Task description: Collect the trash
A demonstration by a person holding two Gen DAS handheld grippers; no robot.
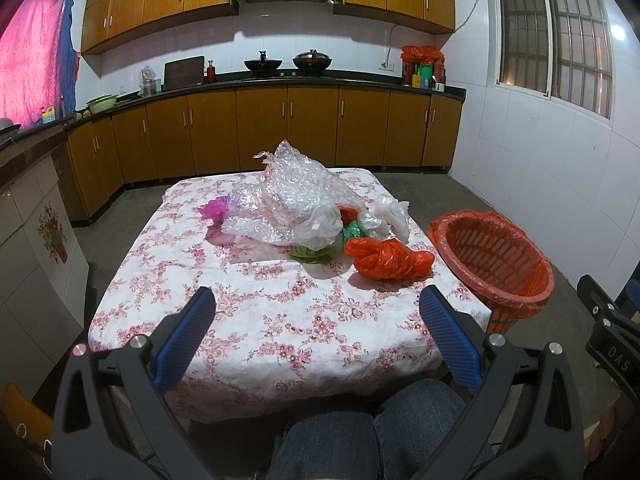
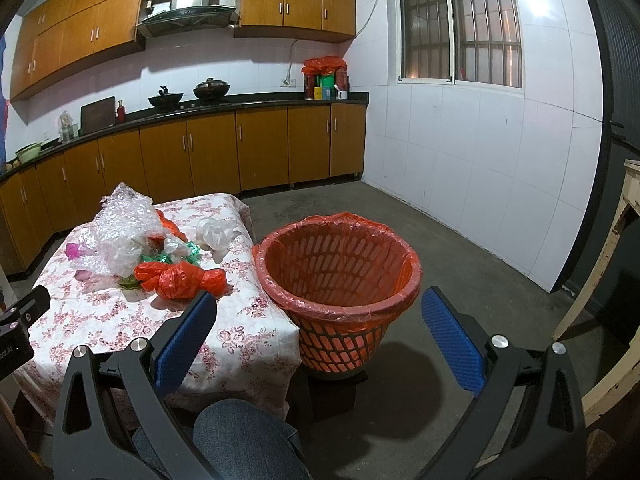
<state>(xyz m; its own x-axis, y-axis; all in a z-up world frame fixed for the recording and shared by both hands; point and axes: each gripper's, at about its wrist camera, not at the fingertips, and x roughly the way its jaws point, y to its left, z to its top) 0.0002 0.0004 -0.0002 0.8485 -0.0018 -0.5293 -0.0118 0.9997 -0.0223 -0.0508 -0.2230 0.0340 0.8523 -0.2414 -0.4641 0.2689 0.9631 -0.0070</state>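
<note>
A pile of trash lies on a table with a floral cloth [image 1: 256, 320]: clear bubble wrap [image 1: 296, 196], a crumpled orange plastic bag [image 1: 388, 258], clear plastic bags [image 1: 320, 226], green wrappers [image 1: 354, 230] and a pink scrap [image 1: 216, 208]. An orange-lined basket bin [image 1: 496, 260] stands on the floor right of the table; it also shows in the right wrist view [image 2: 340, 272]. My left gripper [image 1: 316, 300] is open and empty above the table's near half. My right gripper [image 2: 318, 304] is open and empty, near the bin's front rim. The orange bag [image 2: 180, 280] lies left of it.
Wooden kitchen cabinets [image 1: 260, 128] and a dark counter with woks run along the back wall. A white tiled wall [image 2: 460, 168] and barred window are to the right. A pale wooden frame [image 2: 616, 280] stands at far right. The person's jeans-clad knees [image 1: 376, 432] sit under the table's near edge.
</note>
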